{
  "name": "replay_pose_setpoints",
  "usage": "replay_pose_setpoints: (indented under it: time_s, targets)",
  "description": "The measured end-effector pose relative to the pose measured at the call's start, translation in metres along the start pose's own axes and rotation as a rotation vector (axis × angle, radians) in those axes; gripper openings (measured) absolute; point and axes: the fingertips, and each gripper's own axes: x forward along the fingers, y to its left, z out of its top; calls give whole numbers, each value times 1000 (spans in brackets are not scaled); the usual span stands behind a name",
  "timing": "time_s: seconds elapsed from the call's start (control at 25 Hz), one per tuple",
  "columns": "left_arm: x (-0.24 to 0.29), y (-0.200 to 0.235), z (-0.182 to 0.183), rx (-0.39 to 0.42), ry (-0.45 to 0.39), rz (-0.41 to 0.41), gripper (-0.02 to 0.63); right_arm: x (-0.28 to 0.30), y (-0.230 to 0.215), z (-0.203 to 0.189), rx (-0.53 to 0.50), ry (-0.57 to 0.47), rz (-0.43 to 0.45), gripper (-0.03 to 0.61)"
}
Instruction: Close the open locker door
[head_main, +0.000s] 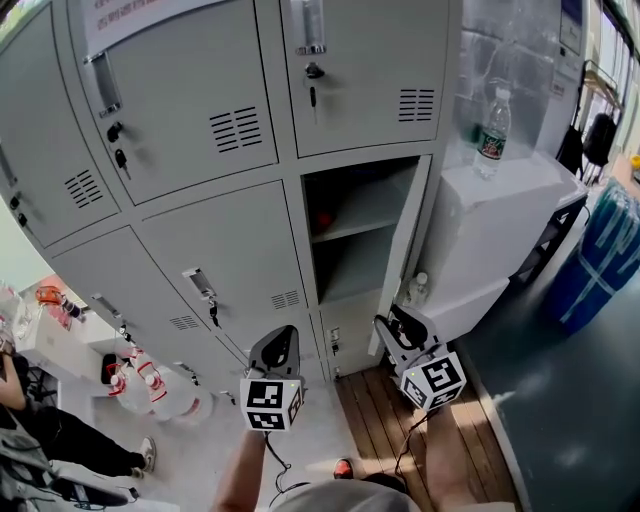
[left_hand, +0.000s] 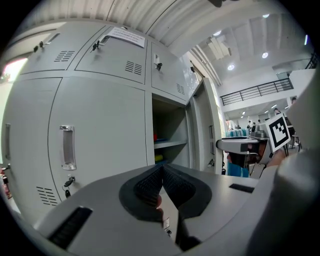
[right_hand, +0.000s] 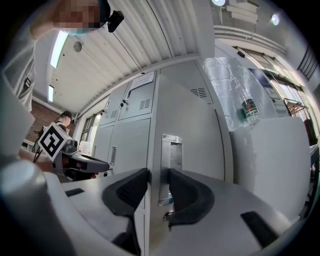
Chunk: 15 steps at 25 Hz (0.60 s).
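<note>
Right tongs (right_hand: 158, 179) are clamped on the edge of the open locker door (right_hand: 192, 125); left tongs (left_hand: 162, 172), at their nine o'clock, are held shut.

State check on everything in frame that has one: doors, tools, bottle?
locker door: open, swung out from its compartment.
right tool: closed on the open door's edge.
left tool: shut, empty.
neighbouring doors: shut, keys in the locks.
bottle: upright, capped, on the white cabinet.
</note>
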Motion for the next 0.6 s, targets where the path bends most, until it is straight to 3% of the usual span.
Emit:
replay_pose_setpoints:
  time_s: [0.6]
  targets:
    - [9,26,6,6,-12,42,21,59,23,-1,7,21,42,124]
